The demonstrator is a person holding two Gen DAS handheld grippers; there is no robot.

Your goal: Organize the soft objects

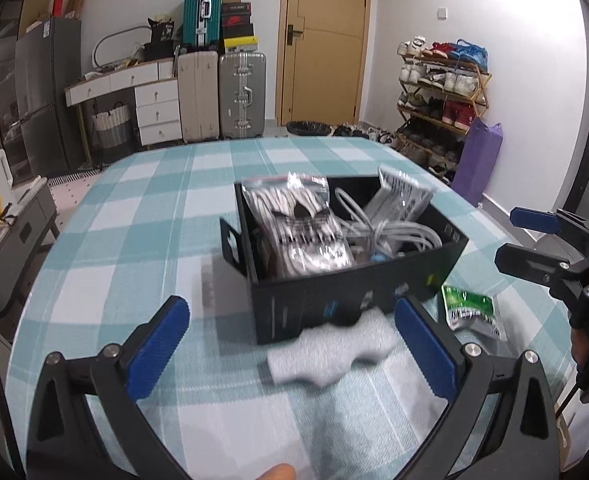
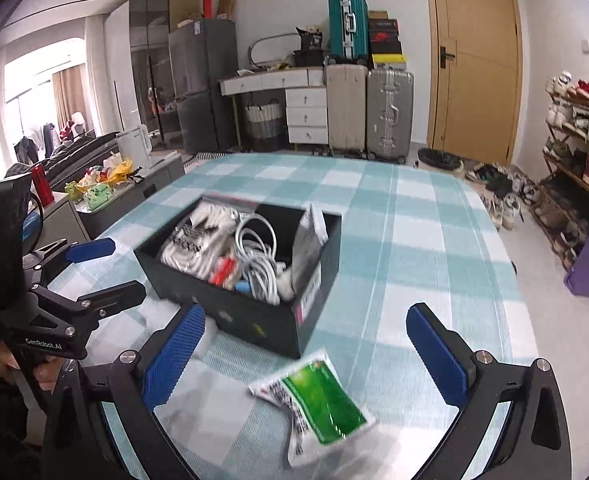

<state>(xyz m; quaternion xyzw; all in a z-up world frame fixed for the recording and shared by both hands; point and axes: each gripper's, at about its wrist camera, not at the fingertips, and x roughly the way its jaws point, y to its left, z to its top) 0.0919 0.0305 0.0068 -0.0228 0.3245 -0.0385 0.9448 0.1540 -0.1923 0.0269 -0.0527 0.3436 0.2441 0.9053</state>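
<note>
"GenRobot.AI" is read on the left gripper [image 2: 90, 276] body — its jaws are held wide apart, empty. One grey sock [image 1: 334, 350] is seen lying on the checked tablecloth [image 1: 134, 216] between and just ahead of those jaws, touching the one black box [image 1: 346, 248]. An Adidas trefoil is made out on one clear bag of socks [image 1: 298, 228] inside the box, beside coiled white cables [image 1: 390, 228]. The right gripper [image 2: 302, 352] is likewise spread open and empty; one green packet [image 2: 318, 400] lies between its jaws, print unreadable.
</note>
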